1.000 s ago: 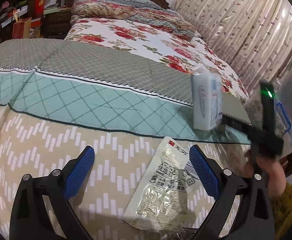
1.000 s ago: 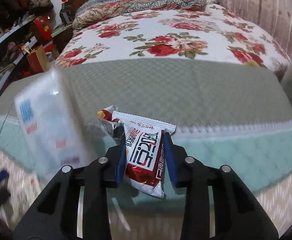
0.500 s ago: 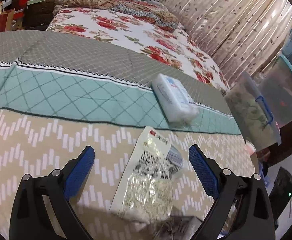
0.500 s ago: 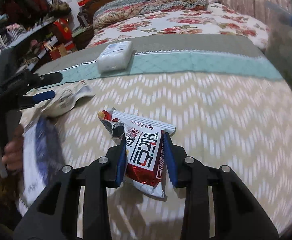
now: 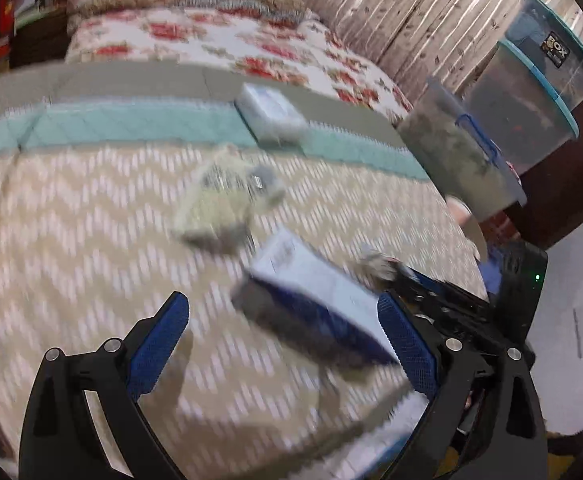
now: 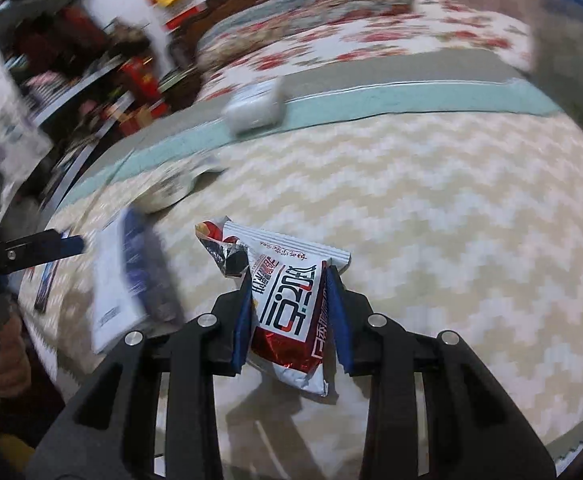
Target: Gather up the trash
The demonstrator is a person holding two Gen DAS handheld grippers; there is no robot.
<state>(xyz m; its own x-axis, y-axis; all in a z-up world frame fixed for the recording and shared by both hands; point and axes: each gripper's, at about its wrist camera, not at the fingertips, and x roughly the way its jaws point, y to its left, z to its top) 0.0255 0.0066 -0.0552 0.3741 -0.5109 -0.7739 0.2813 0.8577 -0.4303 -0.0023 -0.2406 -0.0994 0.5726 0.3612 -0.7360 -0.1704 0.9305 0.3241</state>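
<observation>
Our right gripper [image 6: 289,312] pinches a red wrapper [image 6: 291,304], our left gripper [image 5: 283,340] gapes empty, and two packets [image 5: 219,204] still wait on the bed [image 5: 71,220].

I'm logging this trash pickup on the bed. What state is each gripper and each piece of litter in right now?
Right gripper: shut on the red snack packet, held off the bed.
Left gripper: open, holding nothing.
Blue-and-white box: lying on the bedspread.
Pale wrapper: lying flat, untouched.
White tissue pack: lying on the bed, untouched.
</observation>
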